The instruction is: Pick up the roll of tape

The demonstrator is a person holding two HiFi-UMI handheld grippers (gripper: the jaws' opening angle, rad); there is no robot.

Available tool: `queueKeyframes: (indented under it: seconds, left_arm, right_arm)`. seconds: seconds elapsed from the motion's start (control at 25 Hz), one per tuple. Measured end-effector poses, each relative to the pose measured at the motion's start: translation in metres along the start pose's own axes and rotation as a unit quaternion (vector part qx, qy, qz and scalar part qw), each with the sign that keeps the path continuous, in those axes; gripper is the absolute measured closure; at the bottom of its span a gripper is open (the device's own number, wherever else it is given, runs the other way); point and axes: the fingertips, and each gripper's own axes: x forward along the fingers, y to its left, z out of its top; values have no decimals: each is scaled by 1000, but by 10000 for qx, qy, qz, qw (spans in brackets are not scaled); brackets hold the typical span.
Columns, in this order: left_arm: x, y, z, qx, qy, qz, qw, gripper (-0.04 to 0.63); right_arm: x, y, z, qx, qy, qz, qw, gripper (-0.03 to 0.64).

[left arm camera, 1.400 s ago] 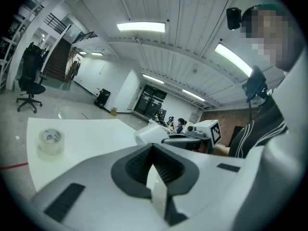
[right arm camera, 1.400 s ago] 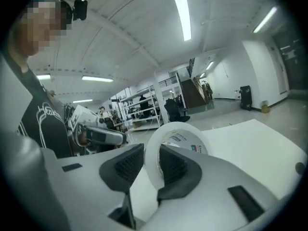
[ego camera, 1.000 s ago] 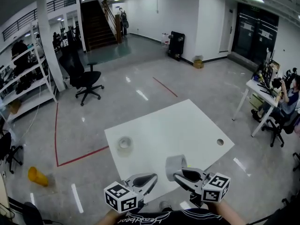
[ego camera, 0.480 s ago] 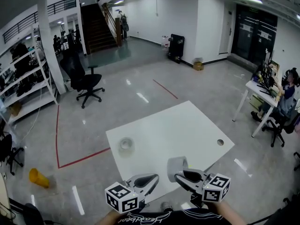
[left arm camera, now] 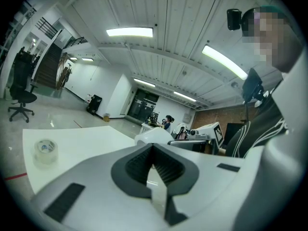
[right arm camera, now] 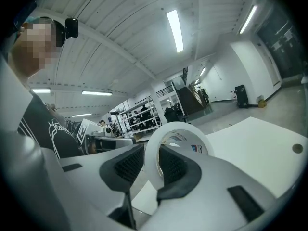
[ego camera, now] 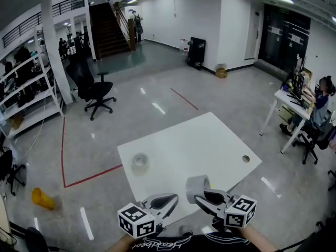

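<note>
Right gripper view is showing the right gripper (right arm camera: 154, 158) clamping the roll of tape (right arm camera: 175, 141). The ribbed pads are pinching the ring's wall, one outside and one seemingly inside the core. The core's opening is facing back toward the camera, so the axis is running roughly along the jaws, not upright. Head view is placing this roll at the right jaws' tips, hanging over the near edge of the table (ego camera: 199, 146) and, by the look of it, already lifted clear. Left gripper (ego camera: 170, 198) is hovering just beside it, jaws closed together on nothing. A second roll (ego camera: 139, 160), clear, is lying flat on the table, well apart, nearer the left gripper. Containers: none is showing on the table. A yellow item (ego camera: 42, 197) is lying on the floor, contents unreadable.
</note>
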Motion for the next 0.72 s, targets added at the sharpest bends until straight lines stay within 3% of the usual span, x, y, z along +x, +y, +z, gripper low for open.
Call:
queueKeyframes:
  seconds: [0.72]
  left_arm:
    - [3, -7, -6, 22, 46, -68, 10000, 592]
  right_arm:
    - [-5, 7, -5, -96, 15, -94, 9999, 514]
